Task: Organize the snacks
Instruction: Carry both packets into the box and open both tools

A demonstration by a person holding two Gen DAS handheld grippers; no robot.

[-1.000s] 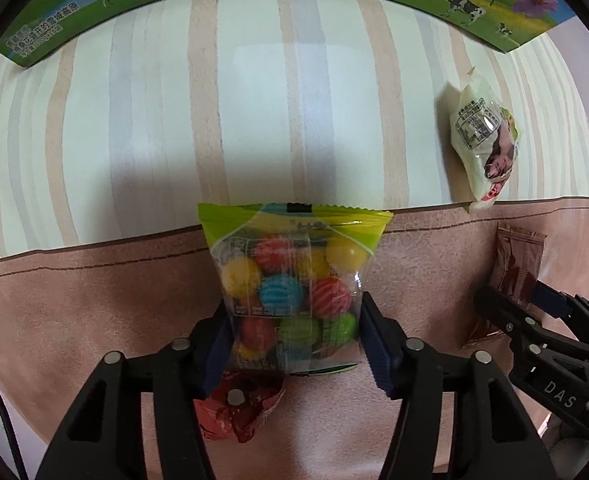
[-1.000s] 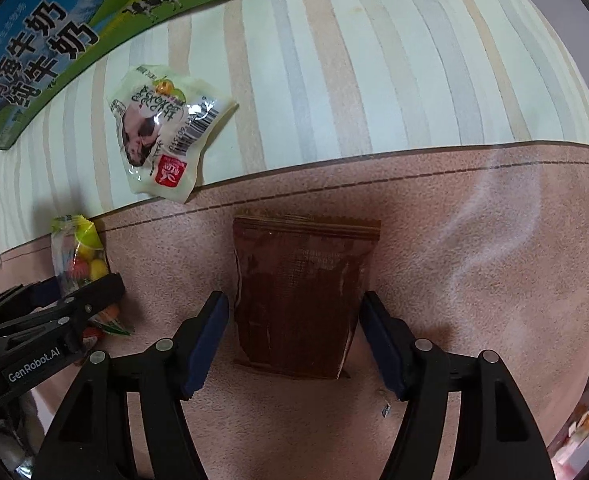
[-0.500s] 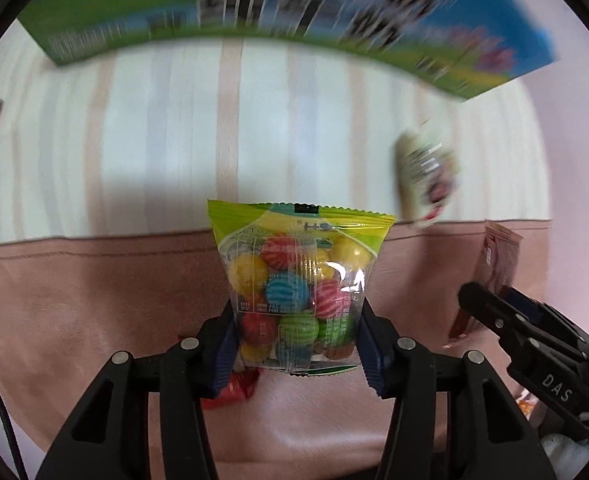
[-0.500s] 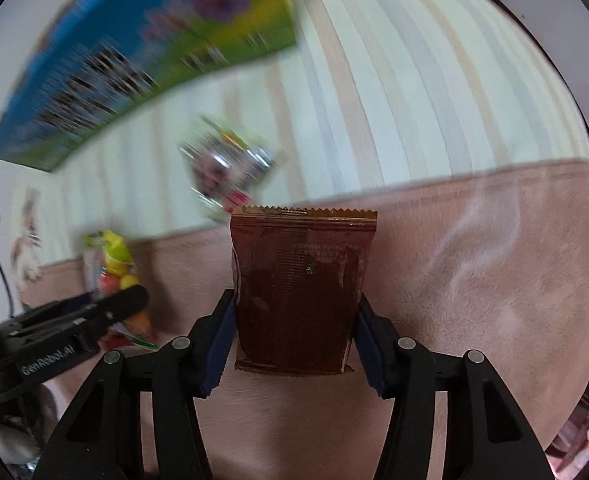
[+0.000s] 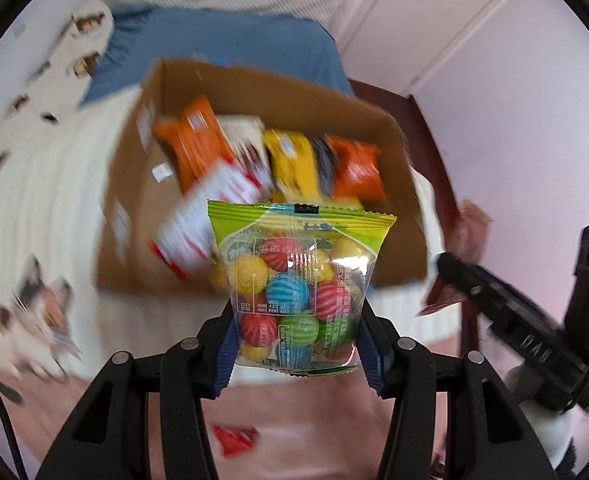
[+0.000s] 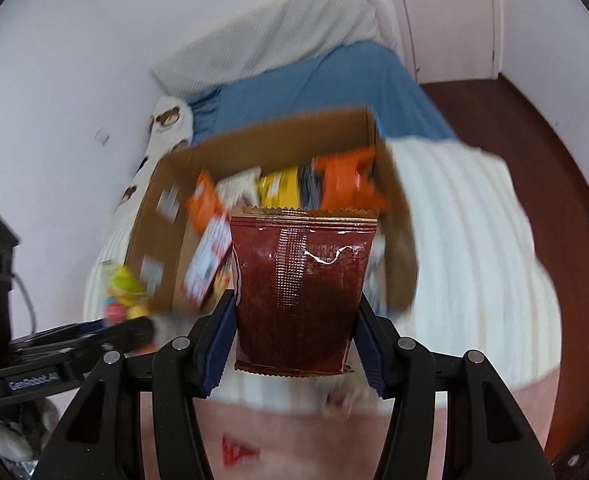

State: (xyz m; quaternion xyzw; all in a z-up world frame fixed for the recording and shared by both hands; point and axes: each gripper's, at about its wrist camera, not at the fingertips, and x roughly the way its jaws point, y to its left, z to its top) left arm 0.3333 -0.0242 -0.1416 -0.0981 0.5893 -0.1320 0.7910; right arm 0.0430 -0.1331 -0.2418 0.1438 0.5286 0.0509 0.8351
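My left gripper (image 5: 299, 340) is shut on a clear bag of coloured gumballs (image 5: 298, 288) with a green top, held up in the air. My right gripper (image 6: 294, 340) is shut on a dark brown snack packet (image 6: 300, 288), also lifted. An open cardboard box (image 5: 134, 200) with several orange, yellow and red-white snack packs stands on the bed ahead of both; it also shows in the right wrist view (image 6: 154, 208). The right gripper appears at the right of the left wrist view (image 5: 506, 308). The left gripper with the gumballs appears at the left of the right wrist view (image 6: 94, 332).
The box rests on a white ribbed blanket (image 6: 474, 260) over a blue sheet (image 5: 222, 40). A small red wrapper (image 5: 234, 438) lies on the pink cover below the grippers. A cat-print cushion (image 5: 26, 320) is at the left. Dark wood floor (image 6: 554, 160) and white doors are at the right.
Both grippers lifted their packets off the bed and tilted up; the view swung from the striped cover to the open cardboard box. The right gripper closed on the brown packet.
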